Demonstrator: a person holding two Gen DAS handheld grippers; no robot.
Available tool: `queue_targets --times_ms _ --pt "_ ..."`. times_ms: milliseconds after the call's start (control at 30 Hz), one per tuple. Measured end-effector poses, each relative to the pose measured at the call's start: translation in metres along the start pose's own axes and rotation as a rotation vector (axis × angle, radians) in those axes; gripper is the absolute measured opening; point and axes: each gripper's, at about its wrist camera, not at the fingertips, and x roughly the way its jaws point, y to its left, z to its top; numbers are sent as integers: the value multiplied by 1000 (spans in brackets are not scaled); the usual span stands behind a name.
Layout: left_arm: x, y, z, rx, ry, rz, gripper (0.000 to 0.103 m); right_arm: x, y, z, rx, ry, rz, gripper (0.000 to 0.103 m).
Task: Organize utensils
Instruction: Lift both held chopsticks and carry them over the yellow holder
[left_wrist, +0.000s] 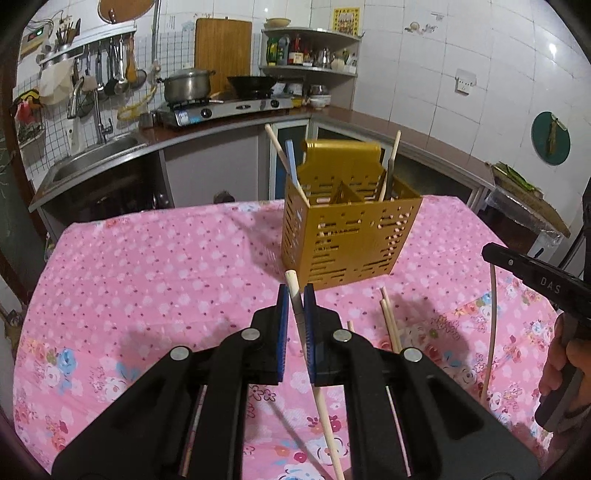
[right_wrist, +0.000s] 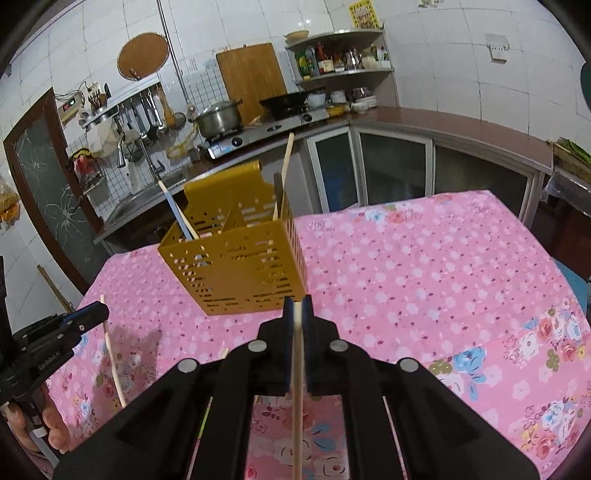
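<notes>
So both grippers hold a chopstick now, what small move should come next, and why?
Probably carry the left gripper forward over the gold holder and tip its chopstick in. The right gripper also grips a chopstick, and the holder stands just ahead.

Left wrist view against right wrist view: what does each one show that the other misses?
Only the left wrist view shows loose pale wooden chopsticks lying on the cloth and a round dark green board on the wall. Only the right wrist view shows a dark glass door at its left edge. Both show the perforated golden plastic utensil holder on the pink floral tablecloth, and each gripper shut on a chopstick.
</notes>
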Motion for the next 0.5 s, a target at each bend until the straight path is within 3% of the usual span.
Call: queue_targets --times_ms 500 --pt "-39 12 18 -34 -100 -4 6 -28 5 12 -24 -93 11 5"
